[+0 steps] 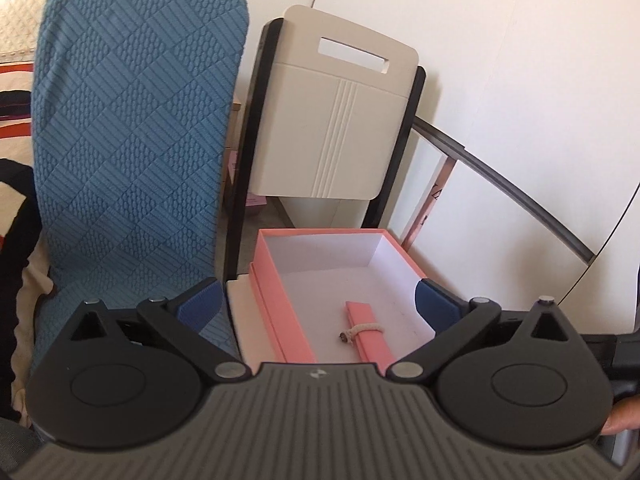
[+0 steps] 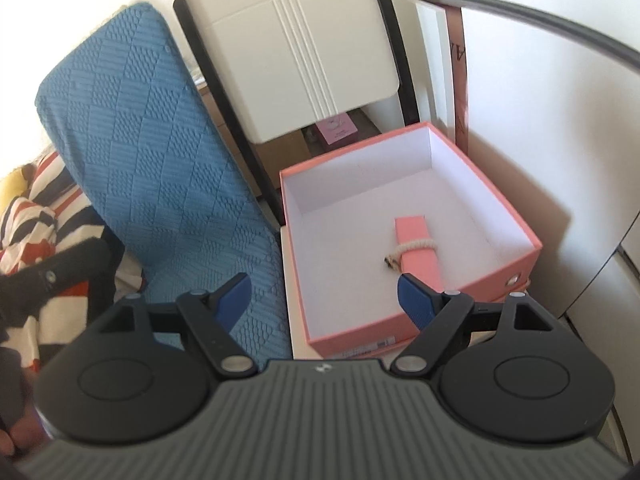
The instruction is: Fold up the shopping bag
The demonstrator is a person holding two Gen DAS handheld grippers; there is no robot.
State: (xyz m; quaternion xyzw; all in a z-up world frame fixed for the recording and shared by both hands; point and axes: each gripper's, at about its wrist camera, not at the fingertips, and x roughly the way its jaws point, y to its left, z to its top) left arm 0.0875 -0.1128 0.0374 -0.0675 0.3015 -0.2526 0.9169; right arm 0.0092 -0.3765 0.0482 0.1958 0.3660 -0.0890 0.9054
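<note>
The shopping bag [image 1: 370, 336] [image 2: 418, 248] is folded into a narrow pink strip, bound across its middle by a cream cord. It lies on the white floor of an open pink box [image 1: 269, 280] [image 2: 348, 338]. My left gripper [image 1: 318, 296] hangs open above the box's near side, with its blue pads wide apart and nothing between them. The bag lies below and slightly right of its centre. My right gripper [image 2: 322, 286] is open too, over the box's near left corner. Its right pad [image 2: 416, 300] overlaps the bag's near end in the picture, and contact cannot be judged.
A blue quilted cushion [image 1: 132, 140] [image 2: 160, 160] leans upright left of the box. Behind the box stands a cream folding panel [image 1: 332, 120] [image 2: 296, 60] with a handle slot and black frame. White wall lies to the right. Striped fabric [image 2: 36, 216] is at far left.
</note>
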